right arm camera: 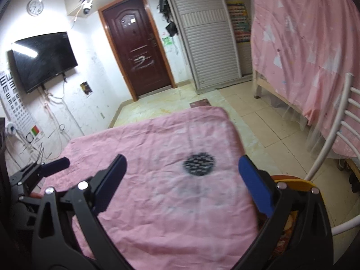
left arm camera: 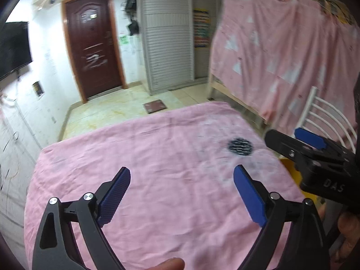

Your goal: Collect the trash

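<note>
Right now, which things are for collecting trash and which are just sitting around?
For the job:
- left gripper, open, empty
- right gripper, open, empty
- yellow bin, probably

Just there:
- pink cloth
- black patch
- white chair
- TV
- door

No trash visible.

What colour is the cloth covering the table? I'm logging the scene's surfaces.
Pink, with a dark round patch; the cloth shows best in the right wrist view.
</note>
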`<act>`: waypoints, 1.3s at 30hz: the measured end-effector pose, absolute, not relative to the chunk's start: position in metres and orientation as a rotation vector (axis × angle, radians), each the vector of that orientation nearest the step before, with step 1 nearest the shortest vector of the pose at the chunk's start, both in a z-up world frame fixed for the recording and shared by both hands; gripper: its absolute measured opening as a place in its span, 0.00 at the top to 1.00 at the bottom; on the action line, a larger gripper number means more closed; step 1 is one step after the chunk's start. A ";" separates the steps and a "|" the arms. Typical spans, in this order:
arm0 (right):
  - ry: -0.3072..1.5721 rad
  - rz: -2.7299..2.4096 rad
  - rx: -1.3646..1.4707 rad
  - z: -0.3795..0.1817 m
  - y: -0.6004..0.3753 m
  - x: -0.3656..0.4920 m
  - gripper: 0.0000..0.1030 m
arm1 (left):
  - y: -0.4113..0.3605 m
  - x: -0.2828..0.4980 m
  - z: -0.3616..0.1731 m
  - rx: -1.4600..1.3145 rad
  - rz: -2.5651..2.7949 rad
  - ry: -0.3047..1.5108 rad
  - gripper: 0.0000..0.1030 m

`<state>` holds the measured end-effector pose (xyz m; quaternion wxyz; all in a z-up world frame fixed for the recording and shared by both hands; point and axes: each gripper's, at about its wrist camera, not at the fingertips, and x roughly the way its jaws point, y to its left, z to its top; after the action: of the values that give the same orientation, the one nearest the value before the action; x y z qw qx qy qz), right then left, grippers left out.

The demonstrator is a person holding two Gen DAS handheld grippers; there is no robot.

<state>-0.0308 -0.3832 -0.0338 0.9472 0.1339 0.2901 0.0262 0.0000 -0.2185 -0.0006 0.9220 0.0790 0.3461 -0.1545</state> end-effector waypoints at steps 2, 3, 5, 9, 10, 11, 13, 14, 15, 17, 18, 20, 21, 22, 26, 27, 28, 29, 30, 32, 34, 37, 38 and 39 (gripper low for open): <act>0.598 0.072 0.257 -0.035 -0.370 -0.026 0.06 | -0.202 0.003 -0.003 0.145 -0.279 0.703 0.15; 0.605 0.082 0.250 -0.036 -0.364 -0.023 0.06 | -0.194 0.005 -0.005 0.136 -0.262 0.704 0.14; 0.621 0.102 0.235 -0.038 -0.351 -0.018 0.06 | -0.180 0.008 -0.008 0.116 -0.249 0.715 0.13; 0.638 0.134 0.222 -0.041 -0.330 -0.010 0.06 | -0.162 0.010 -0.015 0.095 -0.218 0.718 0.11; 0.641 0.142 0.216 -0.042 -0.325 -0.008 0.06 | -0.156 0.010 -0.016 0.088 -0.210 0.717 0.11; 0.645 0.151 0.211 -0.042 -0.320 -0.007 0.06 | -0.148 0.010 -0.018 0.083 -0.198 0.715 0.10; 0.646 0.158 0.200 -0.043 -0.311 -0.004 0.06 | -0.138 0.012 -0.021 0.074 -0.177 0.714 0.09; 0.647 0.163 0.200 -0.044 -0.308 -0.003 0.06 | -0.131 0.012 -0.022 0.068 -0.166 0.715 0.09; 0.647 0.170 0.201 -0.044 -0.305 -0.002 0.06 | -0.126 0.013 -0.024 0.061 -0.155 0.717 0.09; 0.643 0.183 0.201 -0.046 -0.299 -0.001 0.06 | -0.112 0.016 -0.029 0.045 -0.133 0.722 0.09; 0.639 0.189 0.201 -0.047 -0.296 0.000 0.06 | -0.105 0.017 -0.032 0.038 -0.121 0.726 0.09; 0.632 0.207 0.202 -0.048 -0.291 0.000 0.06 | -0.095 0.019 -0.037 0.030 -0.101 0.730 0.09; 0.626 0.223 0.201 -0.049 -0.287 -0.001 0.06 | -0.090 0.020 -0.039 0.027 -0.094 0.731 0.09; 0.625 0.236 0.198 -0.051 -0.284 -0.001 0.06 | -0.084 0.020 -0.041 0.022 -0.082 0.734 0.09; 0.625 0.277 0.182 -0.057 -0.269 -0.002 0.06 | -0.068 0.022 -0.047 0.000 -0.057 0.746 0.09; 0.626 0.286 0.181 -0.058 -0.267 -0.002 0.06 | -0.064 0.023 -0.049 -0.008 -0.051 0.749 0.09; 0.626 0.294 0.179 -0.059 -0.264 -0.002 0.06 | -0.060 0.023 -0.050 -0.016 -0.045 0.751 0.09; 0.625 0.302 0.176 -0.060 -0.261 -0.002 0.06 | -0.057 0.023 -0.051 -0.020 -0.040 0.752 0.09; 0.626 0.305 0.174 -0.061 -0.260 -0.002 0.06 | -0.055 0.023 -0.052 -0.024 -0.035 0.751 0.09; 0.630 0.314 0.172 -0.062 -0.256 -0.001 0.06 | -0.051 0.023 -0.054 -0.027 -0.024 0.752 0.09; 0.635 0.317 0.175 -0.063 -0.255 0.000 0.06 | -0.048 0.023 -0.056 -0.029 -0.016 0.750 0.09; 0.642 0.332 0.175 -0.064 -0.252 0.003 0.06 | -0.045 0.024 -0.058 -0.035 -0.016 0.754 0.09; 0.644 0.331 0.172 -0.064 -0.251 0.003 0.06 | -0.045 0.024 -0.058 -0.036 -0.016 0.752 0.09; 0.645 0.331 0.170 -0.064 -0.251 0.003 0.06 | -0.045 0.024 -0.058 -0.038 -0.017 0.749 0.09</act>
<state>0.0030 -0.2508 -0.0643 0.9315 0.0833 0.3151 0.1618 0.0237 -0.0449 -0.0579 0.9304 -0.0187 0.3659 -0.0081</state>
